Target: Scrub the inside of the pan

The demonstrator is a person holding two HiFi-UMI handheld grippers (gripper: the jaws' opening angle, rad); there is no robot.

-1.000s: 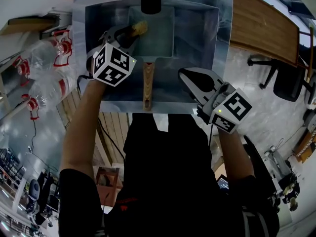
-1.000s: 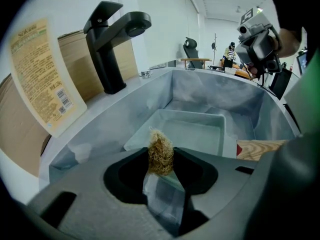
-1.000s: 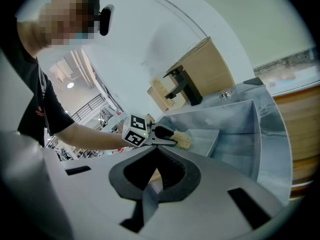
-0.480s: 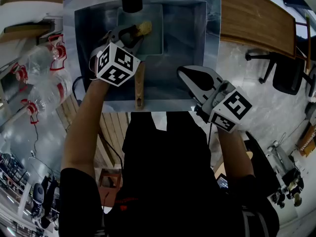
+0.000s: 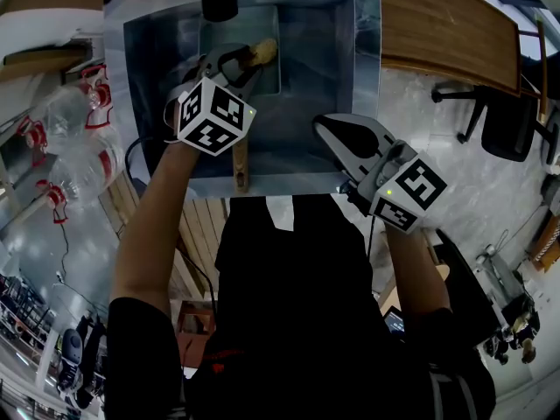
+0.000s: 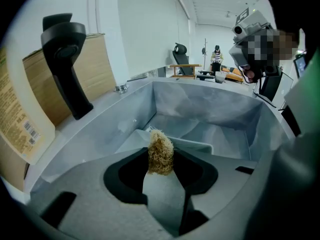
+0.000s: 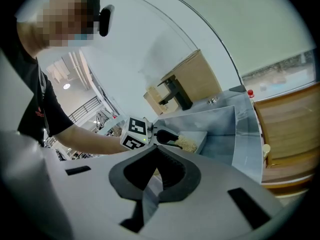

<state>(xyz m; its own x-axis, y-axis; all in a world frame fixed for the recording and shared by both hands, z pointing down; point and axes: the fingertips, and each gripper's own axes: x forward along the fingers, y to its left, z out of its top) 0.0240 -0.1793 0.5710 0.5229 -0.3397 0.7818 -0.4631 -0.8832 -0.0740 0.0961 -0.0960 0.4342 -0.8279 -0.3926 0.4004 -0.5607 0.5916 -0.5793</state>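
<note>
left gripper point(image 5: 248, 60) pinches fibre scrubber point(image 6: 160, 154) over the pan point(image 5: 234, 26) at 12 o'clock, right gripper point(image 5: 330, 130) closed empty at 4 o'clock, scrubbing likely underway, not finished.

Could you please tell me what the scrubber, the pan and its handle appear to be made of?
Scrubber: coarse plant fibre, possibly loofah; tan, frizzy strands.
Pan: grey metal, perhaps aluminium; dull, matte sheen.
Handle: apparently wood; light brown, matte.
</note>
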